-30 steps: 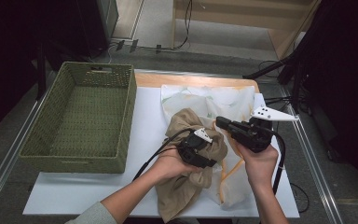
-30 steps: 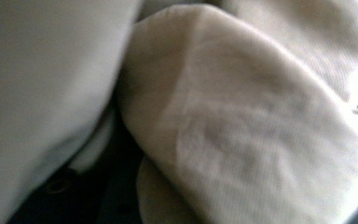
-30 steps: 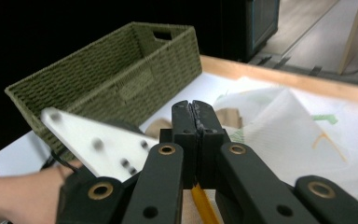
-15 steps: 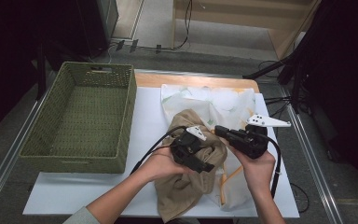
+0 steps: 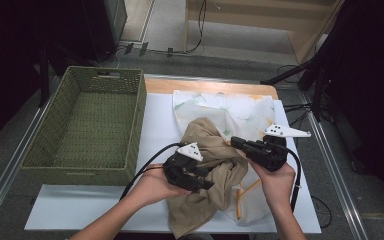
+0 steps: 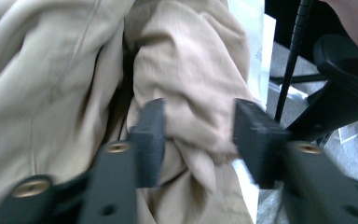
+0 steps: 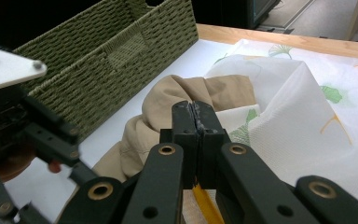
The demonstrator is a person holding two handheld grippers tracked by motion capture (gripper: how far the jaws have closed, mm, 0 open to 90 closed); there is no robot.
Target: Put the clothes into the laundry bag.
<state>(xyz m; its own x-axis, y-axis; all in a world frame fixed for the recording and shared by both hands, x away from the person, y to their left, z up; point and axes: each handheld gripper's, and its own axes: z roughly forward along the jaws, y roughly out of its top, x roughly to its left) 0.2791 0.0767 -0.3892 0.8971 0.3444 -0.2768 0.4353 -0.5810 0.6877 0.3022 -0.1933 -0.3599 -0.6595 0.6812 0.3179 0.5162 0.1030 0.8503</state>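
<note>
Tan cloth garment (image 5: 215, 170), crumpled and creased, no label or writing legible, heaped on the worktop (image 5: 105, 210) over a leaf-printed white sheet (image 5: 240, 107). Left tool (image 6: 198, 140) has just been closing, a fold bunched between its pads; right tool (image 7: 196, 121) pressed together.

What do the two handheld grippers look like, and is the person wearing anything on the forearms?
Both the left gripper and the right gripper are black, with two flat-padded black jaws on link arms fastened by brass-coloured rivets. Each carries a pale three-cornered plate with dark dots on top and trails a black cable. The forearms entering from the bottom edge are bare; no sleeve reaches them in the high view.
</note>
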